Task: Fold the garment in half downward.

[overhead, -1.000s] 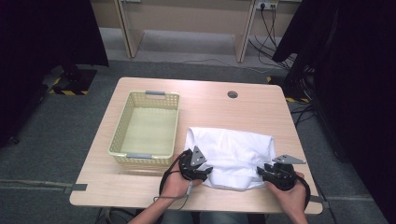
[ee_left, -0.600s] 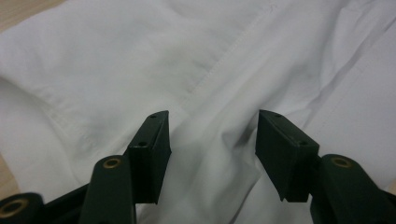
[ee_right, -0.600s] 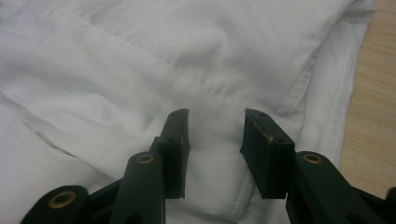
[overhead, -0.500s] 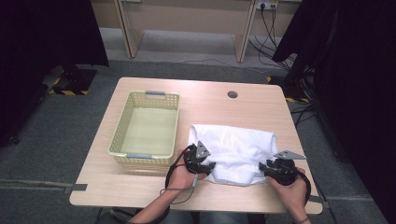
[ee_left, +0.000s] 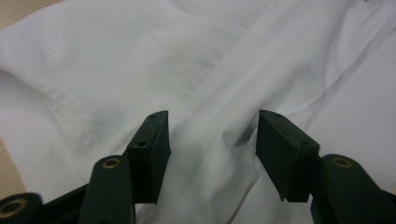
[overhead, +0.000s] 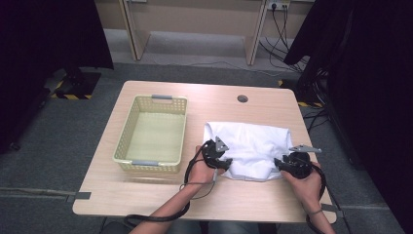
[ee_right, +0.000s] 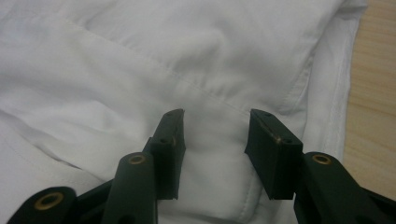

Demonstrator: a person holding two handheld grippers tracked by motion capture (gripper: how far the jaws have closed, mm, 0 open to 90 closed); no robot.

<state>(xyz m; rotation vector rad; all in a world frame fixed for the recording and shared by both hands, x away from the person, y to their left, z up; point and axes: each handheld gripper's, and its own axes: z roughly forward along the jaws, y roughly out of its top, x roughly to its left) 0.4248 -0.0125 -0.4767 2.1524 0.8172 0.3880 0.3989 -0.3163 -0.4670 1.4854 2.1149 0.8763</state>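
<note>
White cloth (overhead: 251, 148) spread flat on the table (overhead: 160, 197), just right of the yellow basket (overhead: 127, 141) and apart from it. Left gripper (overhead: 223, 162) at the cloth's near left corner, on the side facing the basket; seen in the left gripper view (ee_left: 212, 156) with jaws parted over a raised fold, pads not pressing it. Right gripper (overhead: 282, 165) at the cloth's near right edge, far side from the basket; in the right gripper view (ee_right: 215, 151) jaws just been opening, cloth bunched between them near its hem, pads clear of the fabric. Both released, nothing grasped.
</note>
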